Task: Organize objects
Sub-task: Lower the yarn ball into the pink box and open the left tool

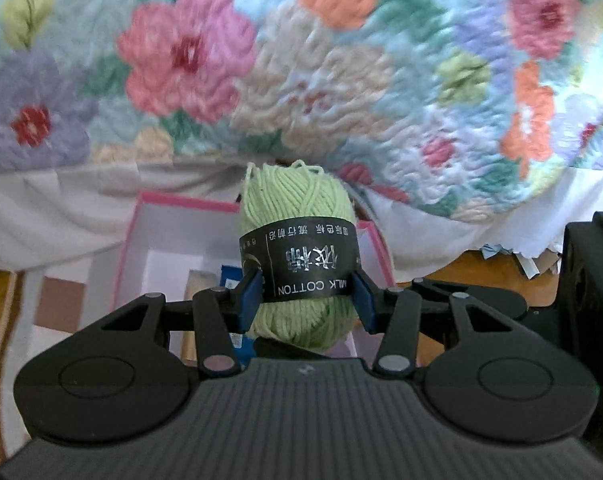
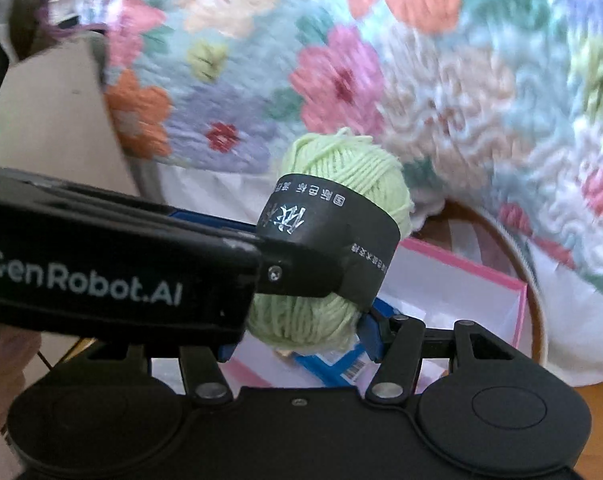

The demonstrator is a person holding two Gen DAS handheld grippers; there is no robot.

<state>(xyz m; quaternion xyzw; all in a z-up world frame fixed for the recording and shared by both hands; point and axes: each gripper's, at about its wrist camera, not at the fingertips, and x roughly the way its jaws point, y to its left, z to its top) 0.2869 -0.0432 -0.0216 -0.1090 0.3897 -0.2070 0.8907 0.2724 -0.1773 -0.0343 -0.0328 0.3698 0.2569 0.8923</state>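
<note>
A black paper band [image 1: 307, 266] wraps a ball of light green yarn [image 1: 297, 200] held between the left gripper's [image 1: 307, 298] blue fingers. Upside down, nearest the fingers, it reads "MILK COTTON", with Chinese characters beyond, too small to read. The left gripper's side carries white lettering [image 2: 81, 280]: "GenRobot.AI".

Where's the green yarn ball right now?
The green yarn ball is clamped by its black label between the left gripper fingers, centre of the left wrist view, held above the open pink box, in front of the floral blanket.
</note>
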